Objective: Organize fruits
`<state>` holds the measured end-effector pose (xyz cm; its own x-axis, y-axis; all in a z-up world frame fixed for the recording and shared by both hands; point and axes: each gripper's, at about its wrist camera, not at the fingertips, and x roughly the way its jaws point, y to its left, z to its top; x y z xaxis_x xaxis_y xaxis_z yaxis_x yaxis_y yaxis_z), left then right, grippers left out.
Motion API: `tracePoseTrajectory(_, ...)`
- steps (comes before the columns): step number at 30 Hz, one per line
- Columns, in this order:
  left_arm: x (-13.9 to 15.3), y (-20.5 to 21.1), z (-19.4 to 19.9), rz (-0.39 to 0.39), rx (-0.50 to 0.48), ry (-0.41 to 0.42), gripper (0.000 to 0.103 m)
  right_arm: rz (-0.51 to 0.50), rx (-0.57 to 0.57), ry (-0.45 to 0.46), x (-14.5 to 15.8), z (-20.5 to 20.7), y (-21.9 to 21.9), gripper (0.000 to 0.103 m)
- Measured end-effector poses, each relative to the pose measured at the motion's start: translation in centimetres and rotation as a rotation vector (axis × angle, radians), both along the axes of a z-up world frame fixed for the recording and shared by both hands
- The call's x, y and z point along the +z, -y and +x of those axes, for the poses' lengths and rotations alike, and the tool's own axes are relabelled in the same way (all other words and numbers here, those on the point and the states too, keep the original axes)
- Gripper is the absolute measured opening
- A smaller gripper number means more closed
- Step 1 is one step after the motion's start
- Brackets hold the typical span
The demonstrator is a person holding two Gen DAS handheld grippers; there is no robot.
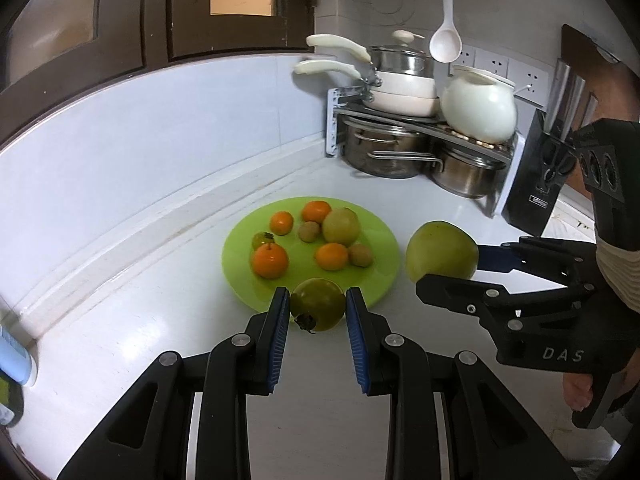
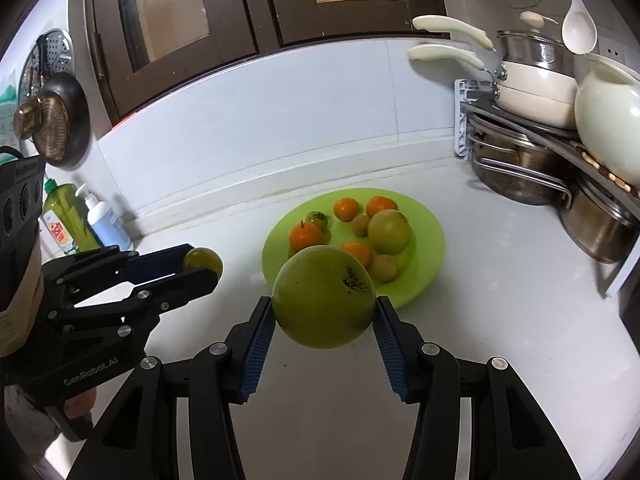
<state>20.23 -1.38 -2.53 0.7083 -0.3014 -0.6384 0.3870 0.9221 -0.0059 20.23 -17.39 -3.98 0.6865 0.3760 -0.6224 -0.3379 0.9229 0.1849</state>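
Green plate [image 1: 372, 280] on white table [image 1: 160, 280], holding a yellow-green fruit [image 1: 341, 225], four oranges, smaller fruits. Right tool [image 2: 324, 312] clamped on large green fruit [image 2: 324, 296], held above the table near the plate. Left tool [image 1: 317, 304] gripping small green tomato [image 1: 317, 303] at plate's near edge. Pot rack [image 1: 420, 120] in the corner.
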Motion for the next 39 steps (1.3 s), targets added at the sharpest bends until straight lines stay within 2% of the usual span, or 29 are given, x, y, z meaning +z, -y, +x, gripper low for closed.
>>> tracePoseTrajectory(10,-1.5,-0.5,3.8,0.002,-0.016,-0.035,0.029,-0.009,-0.025,-0.03,-1.0,2.6,-1.2,0.051)
tracePoseTrajectory(19,-4.0,-0.3,7.7,-0.009,-0.038,-0.113,0.029,-0.017,-0.041,-0.076,-3.0,5.9,-1.4,0.051)
tracePoseTrajectory(30,-6.2,0.2,10.5,-0.007,-0.045,-0.155,0.029,-0.017,-0.031,-0.145,-5.6,8.6,-1.6,0.051)
tracePoseTrajectory(33,-6.3,0.1,10.7,-0.011,-0.038,-0.161,0.038,-0.012,-0.036,-0.163,-6.1,9.1,-1.6,0.052)
tracePoseTrajectory(37,-6.0,-0.5,10.2,-0.002,-0.009,-0.149,0.043,-0.006,-0.042,-0.156,-5.9,9.1,-1.5,0.053)
tracePoseTrajectory(39,-5.8,-0.9,9.8,-0.009,0.003,-0.15,0.044,-0.019,-0.045,-0.139,-5.4,8.9,-1.7,0.056)
